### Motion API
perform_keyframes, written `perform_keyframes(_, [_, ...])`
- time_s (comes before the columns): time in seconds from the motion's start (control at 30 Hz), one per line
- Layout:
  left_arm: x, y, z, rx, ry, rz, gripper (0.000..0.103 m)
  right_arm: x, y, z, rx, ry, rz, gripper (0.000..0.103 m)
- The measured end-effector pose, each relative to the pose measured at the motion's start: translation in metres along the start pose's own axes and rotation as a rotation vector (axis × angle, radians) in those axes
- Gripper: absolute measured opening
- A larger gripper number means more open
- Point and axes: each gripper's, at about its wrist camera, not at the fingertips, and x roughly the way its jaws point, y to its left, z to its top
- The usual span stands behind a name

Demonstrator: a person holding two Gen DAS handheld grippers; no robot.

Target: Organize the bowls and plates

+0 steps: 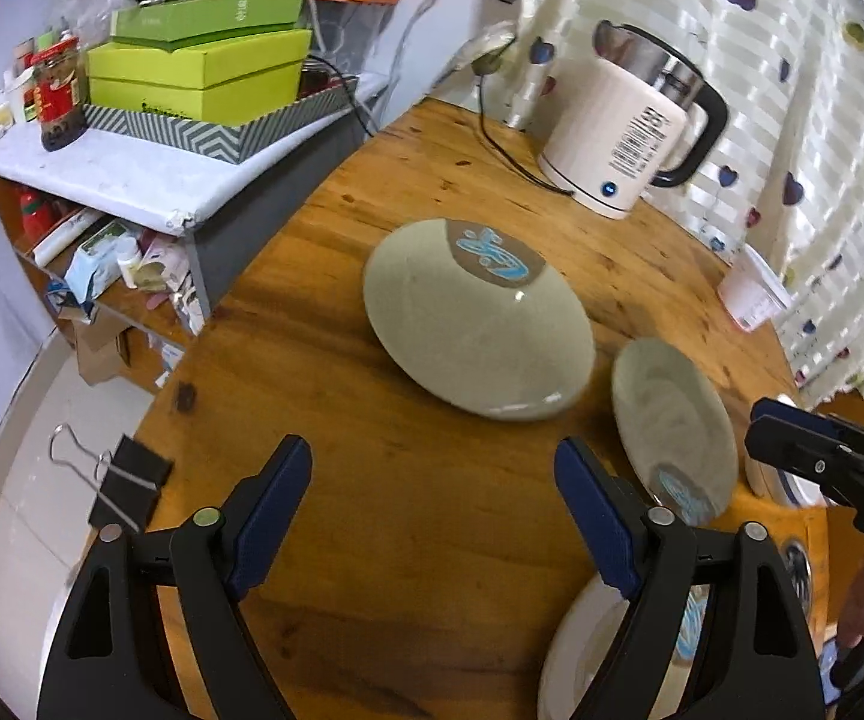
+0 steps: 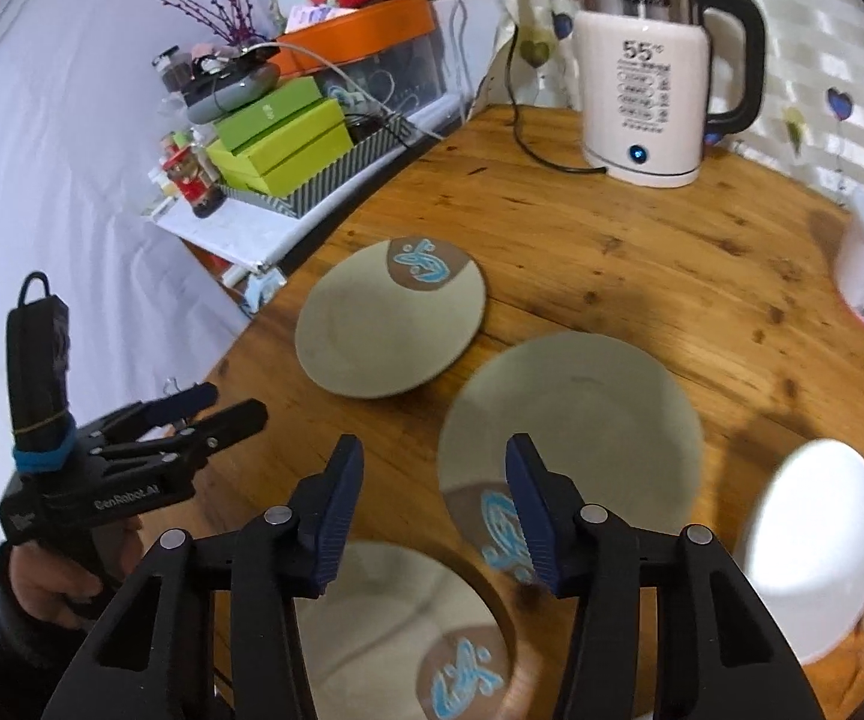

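From my left wrist camera, the left gripper (image 1: 432, 471) has its jaws spread wide with nothing between them, only bare wood of the table (image 1: 372, 480). The far plate (image 1: 477, 321) lies ahead of the jaws, slightly right; the middle plate (image 1: 675, 429) sits just beside the right finger's tip, and the near plate (image 1: 576, 654) shows partly under that finger. The table's rounded edge runs close on the left, where a binder clip (image 1: 126, 483) hangs on. The kettle (image 1: 630, 126) stands at the back.

From my right wrist camera, the right gripper (image 2: 435, 459) is also wide open and holds nothing. The middle plate (image 2: 576, 414) lies under its right finger, the near plate (image 2: 396, 630) below the jaws, the far plate (image 2: 390, 318) ahead to the left. White bowls (image 2: 816, 546) sit at the right edge. Open wood stretches toward the kettle (image 2: 642, 96).
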Motion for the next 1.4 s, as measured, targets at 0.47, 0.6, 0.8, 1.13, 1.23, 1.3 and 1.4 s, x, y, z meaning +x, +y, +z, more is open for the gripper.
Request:
perform_keyframes(0.47, [0.039, 0.018, 0.031, -0.053, 0.016, -0.007, 0.062, 0.074, -0.021, 0.052, 0.059, 0.063, 0.014, 0.047])
perform_keyframes(0.6, [0.049, 0.019, 0.038, -0.057, 0.017, -0.014, 0.057, 0.089, -0.027, 0.062, 0.074, 0.073, 0.024, 0.043])
perform_keyframes(0.8, [0.062, 0.021, 0.044, -0.066, 0.031, -0.016, 0.049, 0.11, -0.033, 0.069, 0.101, 0.106, 0.029, 0.035])
perform_keyframes(1.13, [0.068, 0.017, 0.047, -0.043, 0.03, -0.021, 0.031, 0.127, -0.037, 0.072, 0.119, 0.124, 0.046, 0.019])
perform_keyframes(1.23, [0.069, 0.016, 0.047, -0.04, 0.029, -0.018, 0.031, 0.126, -0.038, 0.071, 0.122, 0.124, 0.044, 0.019])
perform_keyframes(1.3, [0.068, 0.016, 0.046, -0.041, 0.031, -0.016, 0.031, 0.126, -0.038, 0.071, 0.126, 0.123, 0.046, 0.018])
perform_keyframes(1.4, [0.066, 0.015, 0.045, -0.04, 0.03, -0.013, 0.031, 0.123, -0.036, 0.071, 0.123, 0.121, 0.043, 0.018])
